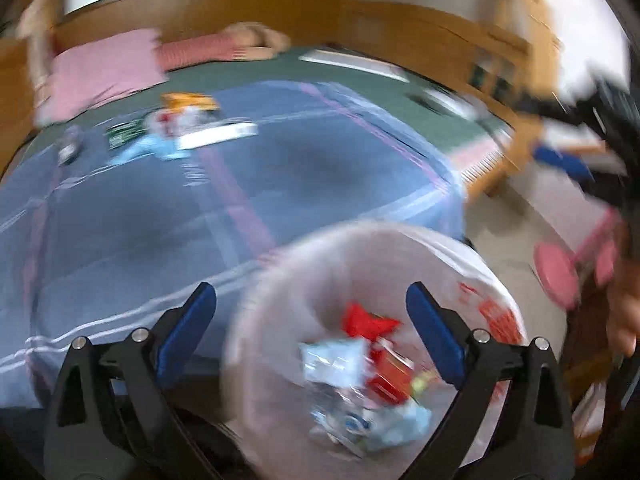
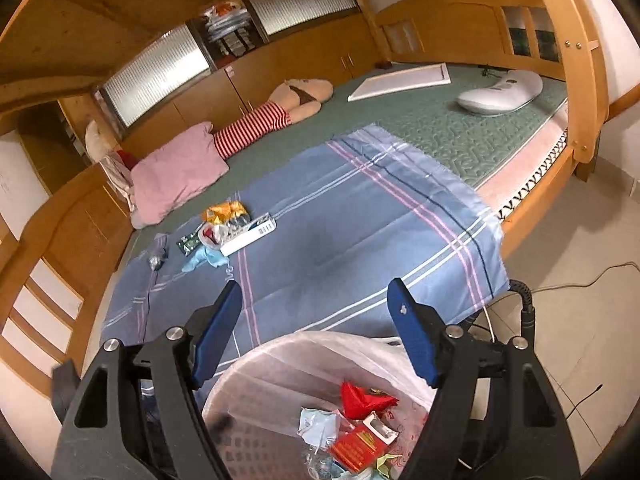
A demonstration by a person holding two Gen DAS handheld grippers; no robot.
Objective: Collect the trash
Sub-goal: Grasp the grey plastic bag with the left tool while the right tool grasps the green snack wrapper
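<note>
- Left gripper, black-framed with blue pads, stands with its jaws spread wide and nothing between them; it hangs over a bin lined with a translucent white plastic bag.
- Right gripper, of the same build, is likewise spread and holds nothing, above the same lined bin.
- Collected trash in the bin: a crumpled red wrapper, a flat red carton and pale blue crumpled paper. The right wrist view shows these sharply; the left wrist view is smeared with motion blur.
- Trash not yet collected lies in a cluster on the blue plaid cloth spread on the bed: a long white cardboard box, an orange-yellow snack packet, a small green packet and a light blue crumpled piece. The cluster is well apart from both grippers and from the bin.
- Right wrist view alone shows clearly: a pink pillow, a stuffed doll in red-and-white stripes, a white framed panel and a white oblong device, all on the green quilted mattress.
- Left wrist view alone shows: a round pink object at the right edge, above the floor; its nature cannot be told through the blur.
</note>
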